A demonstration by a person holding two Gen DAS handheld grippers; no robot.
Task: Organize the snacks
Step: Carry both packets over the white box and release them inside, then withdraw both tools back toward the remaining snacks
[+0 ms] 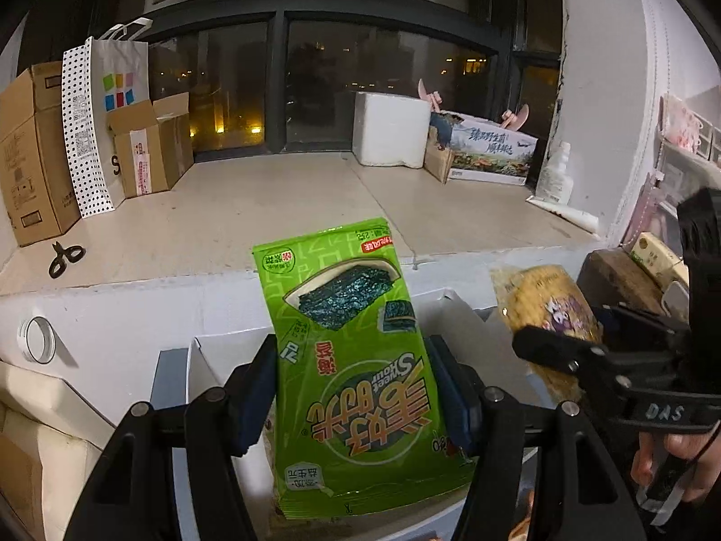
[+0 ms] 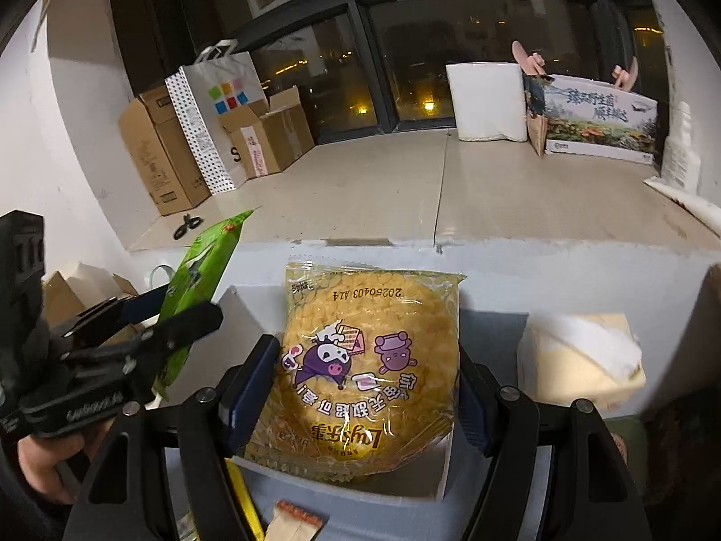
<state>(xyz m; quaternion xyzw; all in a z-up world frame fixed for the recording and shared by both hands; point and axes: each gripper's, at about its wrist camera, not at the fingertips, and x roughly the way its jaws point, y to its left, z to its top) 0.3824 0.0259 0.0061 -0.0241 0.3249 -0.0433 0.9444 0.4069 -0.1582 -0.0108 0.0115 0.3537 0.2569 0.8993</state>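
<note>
My left gripper [image 1: 351, 387] is shut on a green seaweed snack packet [image 1: 347, 351], held upright and upside down above an open white box [image 1: 212, 351]. My right gripper [image 2: 367, 383] is shut on a yellow round snack packet [image 2: 365, 360] with purple cartoon figures, held over the same white box [image 2: 243, 306]. The right gripper [image 1: 554, 351] with its yellow packet [image 1: 540, 297] shows at the right of the left wrist view. The left gripper [image 2: 171, 315] with the green packet [image 2: 198, 279] shows at the left of the right wrist view.
A beige window ledge [image 1: 270, 207] lies ahead with cardboard boxes [image 1: 31, 149], a dotted paper bag [image 1: 99, 121], scissors [image 1: 65, 258], a white foam block [image 1: 390, 128] and a printed box [image 1: 491, 149]. A tissue pack [image 2: 581, 351] lies right. A tape roll [image 1: 38, 340] sits left.
</note>
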